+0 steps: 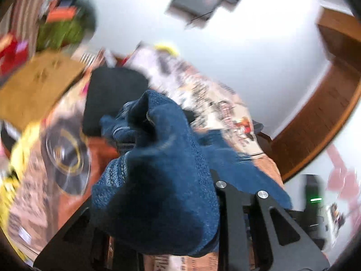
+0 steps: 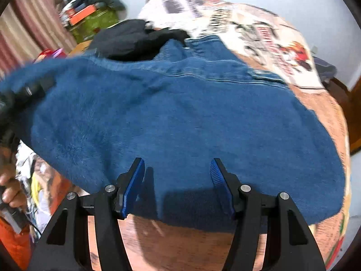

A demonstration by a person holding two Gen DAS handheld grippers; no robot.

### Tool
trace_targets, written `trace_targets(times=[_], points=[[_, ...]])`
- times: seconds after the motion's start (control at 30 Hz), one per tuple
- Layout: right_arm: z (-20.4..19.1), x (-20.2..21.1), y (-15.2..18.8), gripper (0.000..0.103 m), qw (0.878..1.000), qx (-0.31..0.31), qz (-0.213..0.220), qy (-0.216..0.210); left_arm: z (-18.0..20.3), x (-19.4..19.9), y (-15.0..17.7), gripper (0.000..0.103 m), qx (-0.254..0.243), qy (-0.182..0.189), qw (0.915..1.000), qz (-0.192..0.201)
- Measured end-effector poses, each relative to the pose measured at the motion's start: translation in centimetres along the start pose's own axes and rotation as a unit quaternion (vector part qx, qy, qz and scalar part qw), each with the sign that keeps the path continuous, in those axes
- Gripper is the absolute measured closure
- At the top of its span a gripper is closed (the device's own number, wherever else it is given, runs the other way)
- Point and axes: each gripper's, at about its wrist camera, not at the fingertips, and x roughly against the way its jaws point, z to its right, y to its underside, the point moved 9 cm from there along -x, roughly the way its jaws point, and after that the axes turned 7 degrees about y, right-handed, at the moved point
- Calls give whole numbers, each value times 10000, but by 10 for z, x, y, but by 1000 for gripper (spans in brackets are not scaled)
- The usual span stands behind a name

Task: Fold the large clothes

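A large blue denim garment with a fuzzy blue lining (image 2: 180,117) lies spread over the patterned bed cover (image 2: 270,29). My right gripper (image 2: 177,174) is open, its blue pads (image 2: 135,180) just above the garment's near edge, holding nothing. My left gripper (image 1: 158,169) is shut on a bunched fold of the blue garment (image 1: 162,169), lifted above the bed; the cloth hides its fingertips. The left gripper also shows at the left edge of the right wrist view (image 2: 27,92), under the raised cloth.
A black garment (image 2: 130,38) lies at the far side of the bed. A cardboard box (image 1: 38,83) and a cluttered green pile (image 2: 90,20) stand at the left. A wooden door frame (image 1: 327,103) is on the right. A round glass lid (image 1: 67,155) lies on the bed.
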Motion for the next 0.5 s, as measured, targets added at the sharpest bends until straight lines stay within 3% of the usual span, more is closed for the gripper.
trace_targets(times=[0.1, 0.27, 0.4, 0.5], points=[[-26, -8, 4, 46, 9995, -17, -118, -291, 40, 21, -14, 79, -510, 200, 9984, 141], [-72, -11, 12, 46, 9920, -25, -379, -1206, 44, 42, -28, 80, -922, -12, 9953, 308], [-70, -8, 14, 46, 9916, 19, -372, -1241, 29, 34, -27, 80, -771, -130, 9968, 188], [-46, 8, 15, 46, 9906, -255, -205, -1327, 31, 30, -20, 80, -859, -209, 9960, 113]])
